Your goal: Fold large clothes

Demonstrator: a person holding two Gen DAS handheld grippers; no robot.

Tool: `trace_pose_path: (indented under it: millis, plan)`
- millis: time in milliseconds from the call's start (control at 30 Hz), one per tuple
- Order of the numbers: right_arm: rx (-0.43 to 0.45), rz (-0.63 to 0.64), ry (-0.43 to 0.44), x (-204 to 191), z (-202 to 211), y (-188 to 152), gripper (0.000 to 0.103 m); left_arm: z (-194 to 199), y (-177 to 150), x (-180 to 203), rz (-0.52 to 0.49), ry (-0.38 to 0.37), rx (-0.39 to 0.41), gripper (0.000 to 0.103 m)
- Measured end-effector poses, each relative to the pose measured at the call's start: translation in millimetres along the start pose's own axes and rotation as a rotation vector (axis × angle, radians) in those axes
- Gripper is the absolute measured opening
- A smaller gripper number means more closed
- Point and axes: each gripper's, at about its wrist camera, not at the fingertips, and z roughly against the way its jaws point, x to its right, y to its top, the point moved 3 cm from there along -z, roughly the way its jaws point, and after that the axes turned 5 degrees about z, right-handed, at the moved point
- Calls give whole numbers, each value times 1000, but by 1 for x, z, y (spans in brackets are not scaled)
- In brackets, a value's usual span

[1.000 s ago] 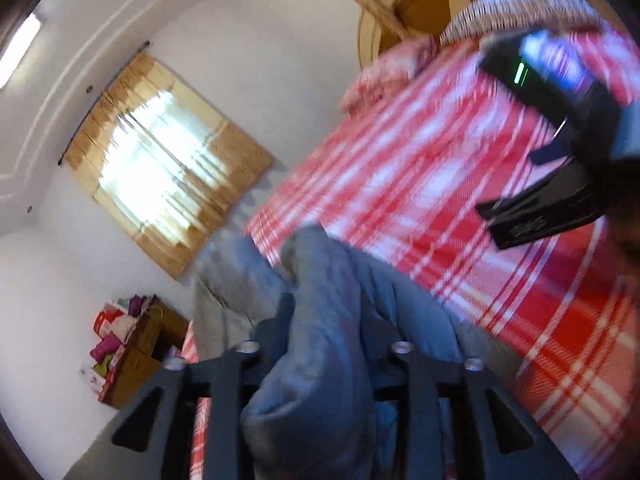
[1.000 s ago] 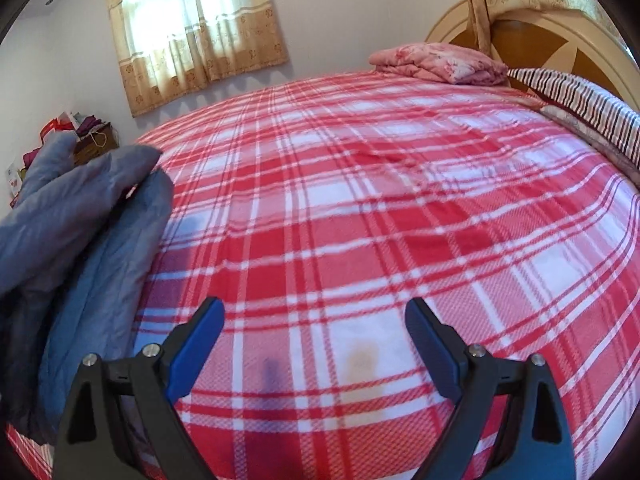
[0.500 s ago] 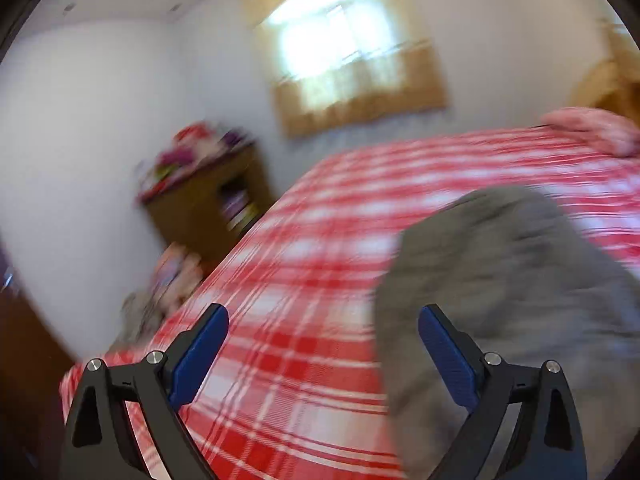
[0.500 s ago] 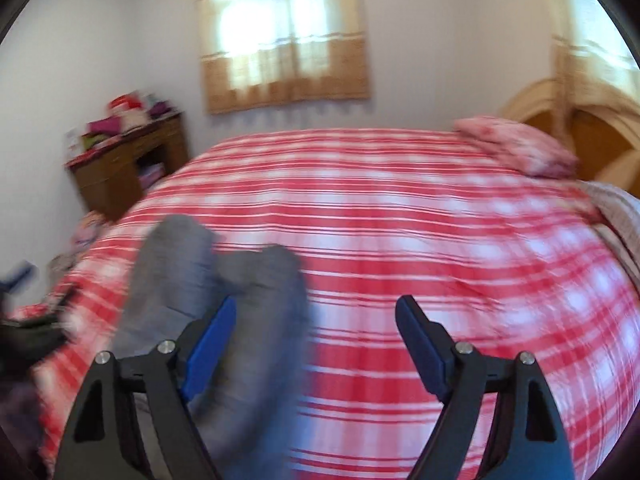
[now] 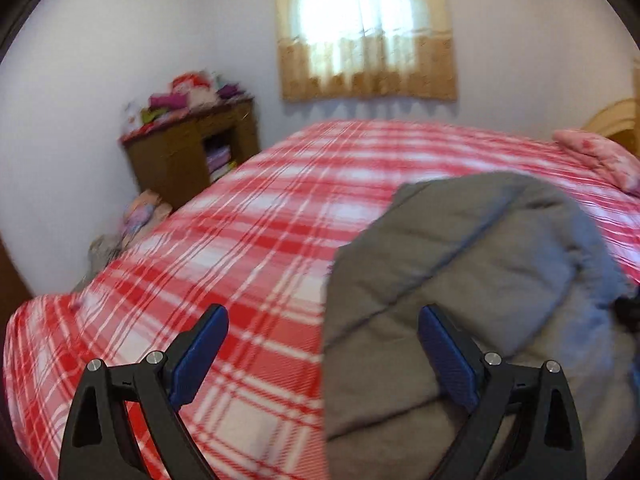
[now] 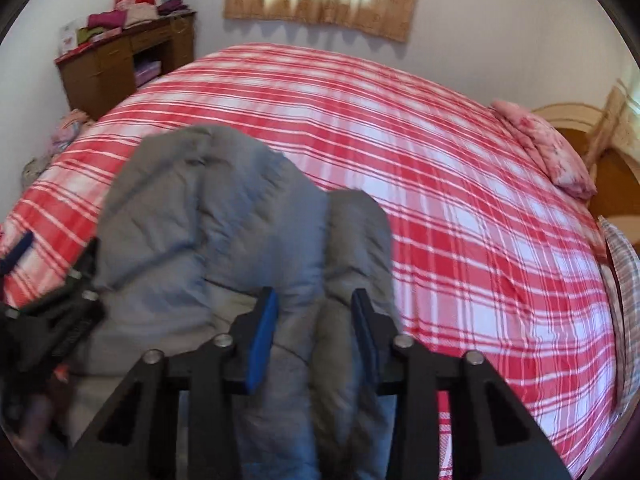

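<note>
— Bedroom, white walls; what is on record for the bed?
— Bed (image 6: 460,200), red-and-white plaid cover. Pink pillow (image 6: 548,148) by the wooden headboard (image 6: 600,160). Curtained window (image 5: 366,36) on the far wall. Brown cabinet (image 6: 120,64) in the corner, folded cloth piled on top.
— The garment?
— Grey padded jacket (image 6: 224,216), bunched on the near part of the cover, one fold standing up.
— Right gripper (image 6: 314,330)?
— Jaws have just been closing; a ridge of the jacket lies between the blue pads. Whether the pads press it yet, I cannot tell through the blur.
— Left gripper (image 5: 322,354)?
— Jaws wide apart, nothing gripped. One finger over plaid, the other over the jacket's edge.
</note>
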Motion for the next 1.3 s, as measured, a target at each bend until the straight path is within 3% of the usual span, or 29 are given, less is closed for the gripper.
trace_pose_path:
  millis: [100,233,367,500,633,700,767,833,933,1000,1133,1300]
  plan:
    - [-23,-60,-23,23,-6,-14,38,5,-2,29,-89,-28,23,96]
    - [90,-84,-58,35,37,7,40,15,-2,53,-168,-26,60,96]
    - [165,-92,-56,28,59,36,46,15,-3,74,-223,-56,43,96]
    - [101,-141,41,14,13,34,46,18,-5,79,-218,-102,38,96]
    - [57,-163,43,15,-34,1,46,11,13,46,-69,-66,36,96]
    - [73,-169,21,20,-43,-11,47,-6,17,35,-19,-46,-7,96]
    - [104,-213,50,29,-48,-18,48,-23,13,35,6,-95,-74,96]
    - [123,-241,61,35,-53,-21,50,-31,2,52,-41,-90,-91,96]
    - [139,-260,78,40,-57,-25,50,-29,-12,78,-174,2,5,97]
    - [152,-271,85,42,-58,-27,50,-28,-19,84,-206,29,41,97]
    - [159,-287,98,43,-62,-33,51,-32,-26,84,-222,48,72,97]
    - [146,-261,75,36,-65,-33,53,-41,-30,84,-223,45,54,97]
